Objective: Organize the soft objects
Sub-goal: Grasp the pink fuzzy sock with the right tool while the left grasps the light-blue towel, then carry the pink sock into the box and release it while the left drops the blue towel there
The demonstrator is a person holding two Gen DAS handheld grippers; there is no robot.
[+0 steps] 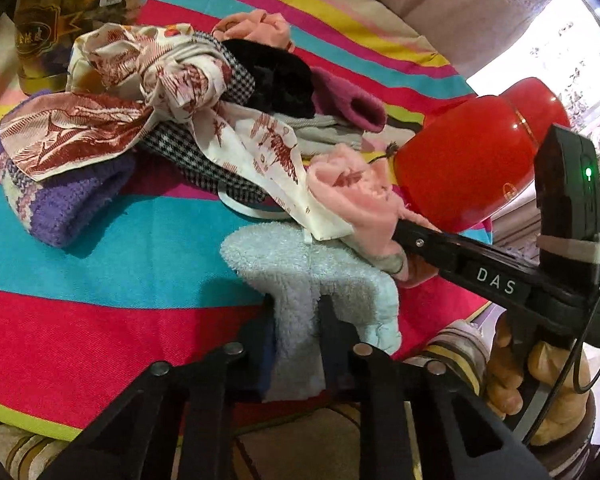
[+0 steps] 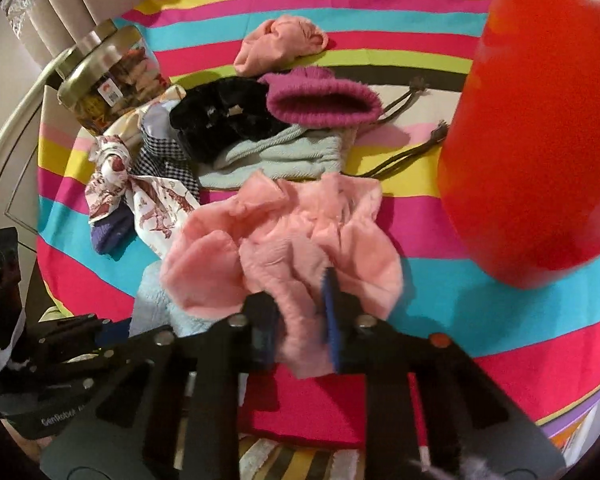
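While its fingers are pinched nearly together on a pale blue fuzzy cloth (image 1: 300, 280), the left tool (image 1: 296, 320) holds that cloth at the near edge of the striped bench (image 1: 100, 320), the fabric bunched between the pads. The right tool (image 2: 300, 320) is likewise closed tight on a pink fleece piece (image 2: 284, 240), which spreads out ahead of its fingers and partly overlies the blue cloth. From the left wrist view the right tool reaches in from the right, gripped in a bare hand (image 1: 540, 380) low at the bench edge. Behind lies a heap of scarves and socks (image 1: 160, 100), beside a red container (image 1: 472, 152).
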